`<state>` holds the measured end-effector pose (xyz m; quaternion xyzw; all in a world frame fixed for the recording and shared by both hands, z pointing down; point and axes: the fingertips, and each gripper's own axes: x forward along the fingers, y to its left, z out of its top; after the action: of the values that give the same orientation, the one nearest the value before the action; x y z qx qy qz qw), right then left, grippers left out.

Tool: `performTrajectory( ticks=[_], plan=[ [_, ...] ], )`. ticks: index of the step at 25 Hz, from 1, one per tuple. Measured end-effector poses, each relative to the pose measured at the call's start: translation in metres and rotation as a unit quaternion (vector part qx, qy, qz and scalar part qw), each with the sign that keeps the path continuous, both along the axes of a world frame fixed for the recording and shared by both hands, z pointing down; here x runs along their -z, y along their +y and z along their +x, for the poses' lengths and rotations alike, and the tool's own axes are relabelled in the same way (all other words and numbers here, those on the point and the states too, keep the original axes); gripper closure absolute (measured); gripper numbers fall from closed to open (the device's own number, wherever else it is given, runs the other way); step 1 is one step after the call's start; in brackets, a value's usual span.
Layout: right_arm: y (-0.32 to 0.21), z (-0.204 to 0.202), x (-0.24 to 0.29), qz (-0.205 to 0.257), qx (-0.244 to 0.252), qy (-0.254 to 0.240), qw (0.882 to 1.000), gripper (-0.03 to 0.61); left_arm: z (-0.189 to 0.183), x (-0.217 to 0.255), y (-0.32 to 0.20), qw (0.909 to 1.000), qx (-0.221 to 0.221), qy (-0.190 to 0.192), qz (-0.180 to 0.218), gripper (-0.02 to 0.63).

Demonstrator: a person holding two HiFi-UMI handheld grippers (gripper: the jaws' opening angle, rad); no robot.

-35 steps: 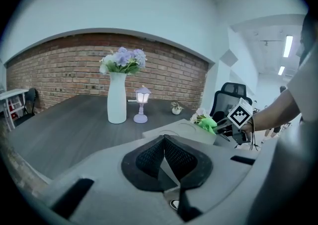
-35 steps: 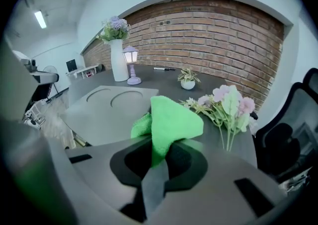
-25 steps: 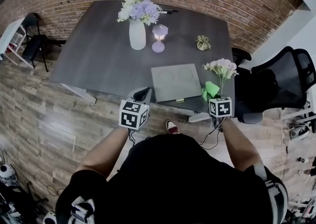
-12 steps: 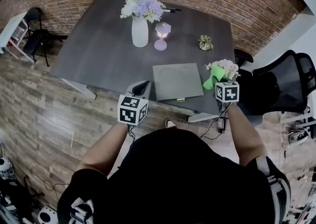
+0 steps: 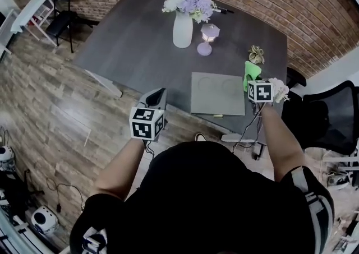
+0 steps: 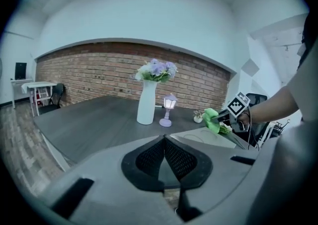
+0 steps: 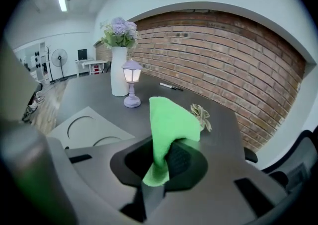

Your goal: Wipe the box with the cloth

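**Head view.** The flat grey box, with two circular recesses in its lid, lay at the near edge of the dark grey table, towards the near right corner. The right gripper held the green cloth just beside the box's far right corner. A second earlier the cloth had hung by the near right corner, so it had travelled along the box's right edge. The left gripper had stayed off the box's near left side, at the table's near edge. A white vase of lilac flowers and a small lilac lantern lamp stood well beyond the box.

**Left gripper view.** The jaws of the left gripper were together, with nothing between them. Across the table the cloth appeared raised above the box; contact could not be confirmed.

**Right gripper view.** The jaws of the right gripper were clamped on the cloth, whose free corner stood upright. The box lay lower left, apart from the cloth.

**Interpretation.** The cloth was probably being positioned for a first stroke. Wiping seemed not yet begun, and the cloth would next need lowering onto the lid.
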<state>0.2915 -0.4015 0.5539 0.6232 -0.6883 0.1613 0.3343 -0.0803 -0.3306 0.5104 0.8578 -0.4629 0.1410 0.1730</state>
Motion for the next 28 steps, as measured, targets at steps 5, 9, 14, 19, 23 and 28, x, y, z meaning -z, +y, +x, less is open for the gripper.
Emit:
performTrajectory(
  ticks=[5, 9, 14, 19, 23, 28],
  plan=[
    [-0.027, -0.053, -0.013, -0.013, 0.055, 0.002, 0.998, 0.534, -0.017, 0.002, 0.003, 0.9996, 0.028, -0.003, -0.001, 0.606],
    [-0.037, -0.113, -0.021, -0.019, 0.109, -0.014, 0.994, 0.534, -0.036, 0.003, 0.006, 0.9987, 0.051, -0.008, -0.004, 0.606],
    [-0.039, -0.197, -0.030, -0.017, 0.172, -0.016, 0.985, 0.533, -0.056, 0.002, 0.016, 0.9976, 0.067, -0.016, -0.010, 0.606],
    [-0.029, -0.274, -0.025, -0.015, 0.234, -0.034, 0.971, 0.534, -0.075, 0.004, 0.030, 0.9964, 0.080, -0.024, -0.010, 0.606],
    [-0.017, -0.307, -0.021, -0.022, 0.259, -0.074, 0.963, 0.534, -0.090, 0.003, 0.036, 0.9951, 0.095, -0.027, -0.014, 0.606],
    [-0.015, -0.314, 0.002, -0.006, 0.255, -0.125, 0.959, 0.534, -0.083, 0.004, 0.033, 0.9961, 0.084, -0.023, -0.011, 0.606]
  ],
)
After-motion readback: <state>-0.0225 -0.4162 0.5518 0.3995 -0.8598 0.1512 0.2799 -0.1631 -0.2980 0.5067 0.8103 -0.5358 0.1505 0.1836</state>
